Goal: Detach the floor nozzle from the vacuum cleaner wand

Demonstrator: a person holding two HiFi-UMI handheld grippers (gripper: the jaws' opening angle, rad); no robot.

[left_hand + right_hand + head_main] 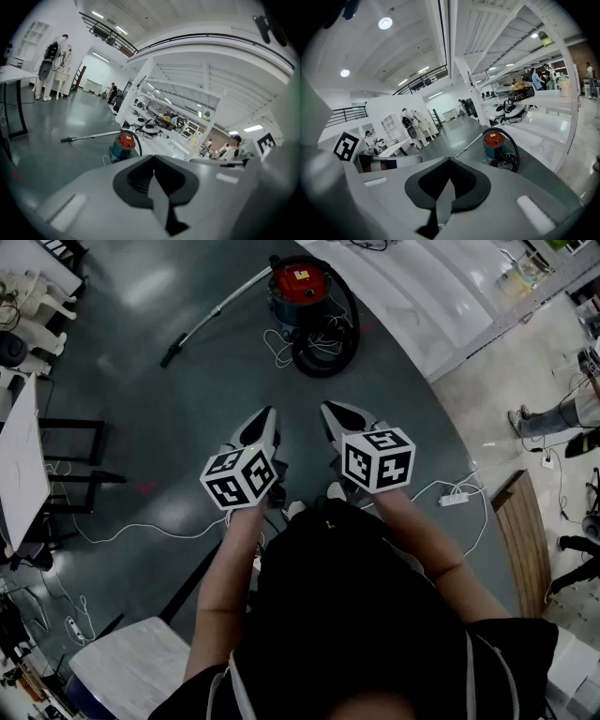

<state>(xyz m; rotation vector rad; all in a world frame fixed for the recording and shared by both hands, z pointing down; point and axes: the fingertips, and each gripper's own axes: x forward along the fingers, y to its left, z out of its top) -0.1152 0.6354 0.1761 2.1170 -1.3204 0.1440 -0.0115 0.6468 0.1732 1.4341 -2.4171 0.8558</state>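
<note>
A dark torso (356, 615) hides the near floor. Two hand-held grippers, left (270, 412) and right (326, 408), are both clenched, empty. Well beyond them one vacuum cleaner (298, 292) stands on the floor (187, 427); its wand (220, 310) ends in a small, indistinct floor nozzle (172, 356).

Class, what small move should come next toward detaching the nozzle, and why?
Probably step toward the vacuum: the left gripper and right gripper are shut, empty, and well short of the wand and nozzle lying on the floor.

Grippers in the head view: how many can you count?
2: the left gripper left of centre, the right gripper beside it; both shut and empty.
</note>
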